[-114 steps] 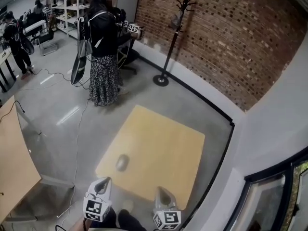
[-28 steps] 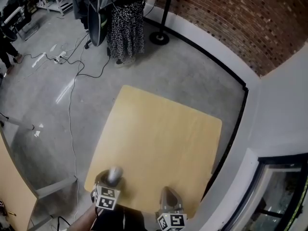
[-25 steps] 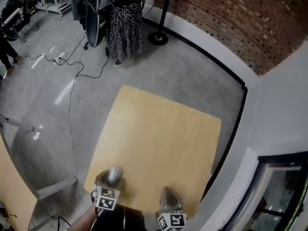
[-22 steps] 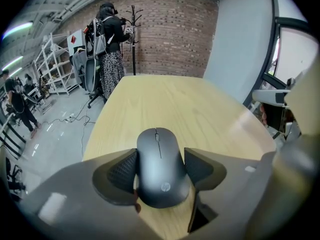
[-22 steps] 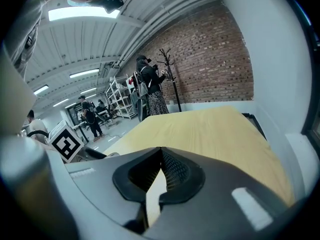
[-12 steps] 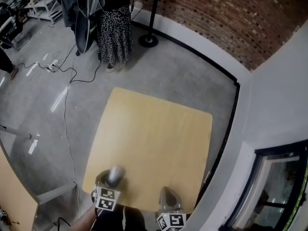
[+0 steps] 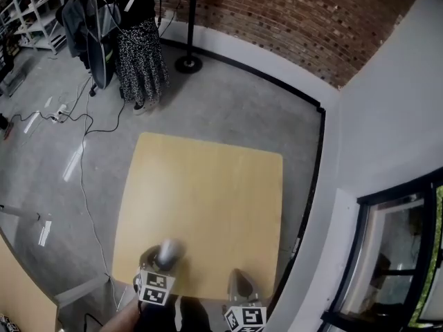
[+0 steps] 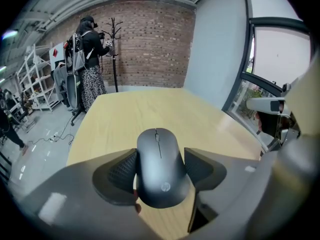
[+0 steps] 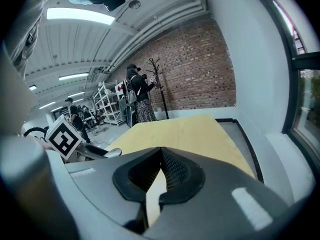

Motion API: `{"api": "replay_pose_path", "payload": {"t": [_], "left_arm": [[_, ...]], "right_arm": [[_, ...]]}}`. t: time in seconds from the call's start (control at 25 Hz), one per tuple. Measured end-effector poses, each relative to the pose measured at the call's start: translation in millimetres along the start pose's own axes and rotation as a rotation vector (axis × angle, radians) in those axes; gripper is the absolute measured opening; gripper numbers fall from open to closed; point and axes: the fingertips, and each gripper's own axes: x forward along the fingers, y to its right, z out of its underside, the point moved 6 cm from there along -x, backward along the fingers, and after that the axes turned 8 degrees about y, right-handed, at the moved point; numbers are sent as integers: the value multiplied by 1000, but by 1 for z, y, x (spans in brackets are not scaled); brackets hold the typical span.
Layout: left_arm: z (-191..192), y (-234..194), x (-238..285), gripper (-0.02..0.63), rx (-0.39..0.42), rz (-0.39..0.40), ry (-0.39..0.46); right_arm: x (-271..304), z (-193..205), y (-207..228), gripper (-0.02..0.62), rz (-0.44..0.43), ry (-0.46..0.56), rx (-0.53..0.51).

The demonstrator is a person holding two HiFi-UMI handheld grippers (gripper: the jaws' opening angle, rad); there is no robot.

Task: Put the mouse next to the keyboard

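The mouse (image 8: 159, 154) sits lengthwise in the left gripper (image 8: 161, 170), its ribbed pads (image 8: 121, 170) pressed against both flanks and the buttons pointing away across the table (image 7: 208, 185). That sideways clamp looks right: the flanks are the narrowest, flattest part of a rounded shell, so it should not squirt out. From above, the mouse is at the table's near-left corner, just in from the near edge. I cannot tell whether it rides clear of the wood or rests on it.

The right gripper (image 9: 160, 171) has its jaws closed together on nothing. It hangs at the near edge, toward the right corner, out of the way since one claw is enough for so light a thing.

The rest of the tabletop is bare. No keyboard shows in any view, so where the mouse should end up cannot be fixed from here.

Beyond the far-left corner, a person (image 7: 138, 40) stands on the concrete floor by a coat stand (image 7: 188, 61) against the brick wall (image 7: 291, 19).
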Motion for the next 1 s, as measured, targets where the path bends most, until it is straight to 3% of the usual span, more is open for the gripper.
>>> {"api": "replay_pose_path", "payload": {"t": [1.0], "left_arm": [[-37,122,36,298,246,314,30]], "right_arm": [[-113,19,57,15,374,86,102]]}}
